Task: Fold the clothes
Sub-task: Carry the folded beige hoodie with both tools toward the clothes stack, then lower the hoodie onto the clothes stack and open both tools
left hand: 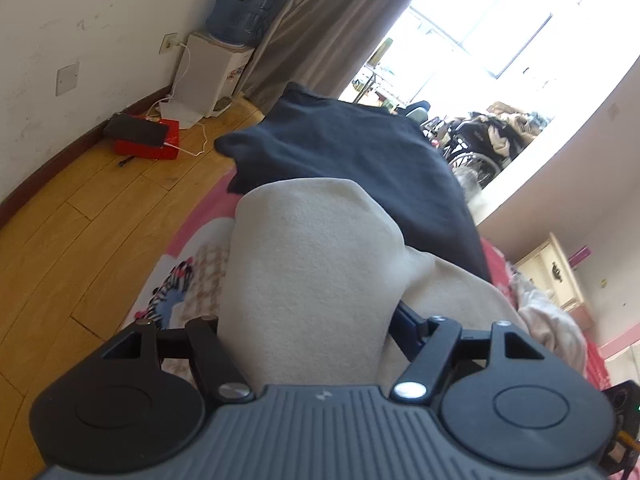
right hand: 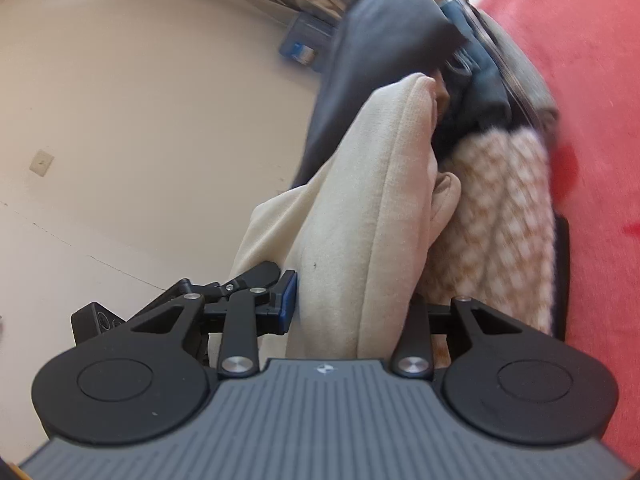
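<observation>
Left wrist view: left tongs (left hand: 308, 320) clamp a thick fold of soft, light cream garment (left hand: 312, 248); right tongs (right hand: 352, 300) pinch its seamed edge toward 12 o'clock, likely limp and drooping.

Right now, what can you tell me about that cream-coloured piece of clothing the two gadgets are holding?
The cream garment is a soft, fleecy-looking knit, plain pale beige with a stitched seam along one fold. It is bunched and doubled over, not flat. The left gripper has a thick wad of it between its jaws; the right gripper clamps another folded section, which stretches away from its jaws. Beyond it lies a dark navy garment, partly overlapped by the cream fabric, over a pink patterned bedspread. What kind of garment it is cannot be told.
</observation>
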{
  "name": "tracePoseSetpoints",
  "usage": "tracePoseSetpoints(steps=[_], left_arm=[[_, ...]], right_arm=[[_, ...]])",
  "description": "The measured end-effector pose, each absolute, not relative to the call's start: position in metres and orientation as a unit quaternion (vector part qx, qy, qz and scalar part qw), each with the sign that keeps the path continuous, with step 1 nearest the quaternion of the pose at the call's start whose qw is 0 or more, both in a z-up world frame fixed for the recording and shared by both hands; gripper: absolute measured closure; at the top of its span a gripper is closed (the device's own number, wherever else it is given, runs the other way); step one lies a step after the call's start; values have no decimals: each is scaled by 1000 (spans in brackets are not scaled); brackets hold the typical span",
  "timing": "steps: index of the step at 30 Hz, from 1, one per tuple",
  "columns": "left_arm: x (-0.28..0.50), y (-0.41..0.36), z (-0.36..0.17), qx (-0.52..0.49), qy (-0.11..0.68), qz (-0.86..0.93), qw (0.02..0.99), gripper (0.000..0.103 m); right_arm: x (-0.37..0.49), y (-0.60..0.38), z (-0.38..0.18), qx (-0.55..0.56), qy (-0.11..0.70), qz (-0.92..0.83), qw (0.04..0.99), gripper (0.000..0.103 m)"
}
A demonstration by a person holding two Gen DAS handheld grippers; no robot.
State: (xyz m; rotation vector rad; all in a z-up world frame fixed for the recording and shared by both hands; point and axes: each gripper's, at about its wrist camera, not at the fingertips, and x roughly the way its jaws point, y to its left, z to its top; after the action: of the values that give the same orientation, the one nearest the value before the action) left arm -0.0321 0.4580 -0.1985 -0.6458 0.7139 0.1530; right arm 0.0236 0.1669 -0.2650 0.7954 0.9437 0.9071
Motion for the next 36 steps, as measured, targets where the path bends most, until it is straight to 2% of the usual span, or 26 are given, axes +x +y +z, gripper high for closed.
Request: tracePoseSetpoints(steps=[2,4,7,9,11,15,20,23,26,29,32,36], left_arm=[[-26,458,-210,-316,349,81,879,31],[-18,459,-232,-303,377,102,869,25],[-20,464,-240,-321,379,104,862,22],[-22,465,-229,-320,382,110,860,24],[-28,461,-214,-309,380,106,865,31],[-51,448,-181,-277,349,89,891,32],[-45,436,-167,-243,330,104,906,32],[-35,432,-169,-221,338,109,908,32],[-49,443,-174,-222,367,103,898,32],[-70,463,-183,-232,389,127,883,32],[-95,475,-181,-250,372,143,883,31],[-104,467,-158,-227,326,158,904,32]], right_arm=[[25,169,-268,339,422,412,733,72],[27,171,-271,317,417,413,745,71],[31,166,-295,326,441,420,723,67],[31,157,-298,337,449,424,710,63],[28,144,-287,339,449,422,711,48],[15,109,-254,303,429,423,739,46],[-29,109,-195,180,302,444,824,71],[-20,135,-175,118,248,444,853,80],[-23,142,-165,97,217,443,864,80],[-16,135,-175,92,225,432,869,80],[6,136,-201,97,270,424,859,80],[-7,108,-222,97,298,384,868,80]])
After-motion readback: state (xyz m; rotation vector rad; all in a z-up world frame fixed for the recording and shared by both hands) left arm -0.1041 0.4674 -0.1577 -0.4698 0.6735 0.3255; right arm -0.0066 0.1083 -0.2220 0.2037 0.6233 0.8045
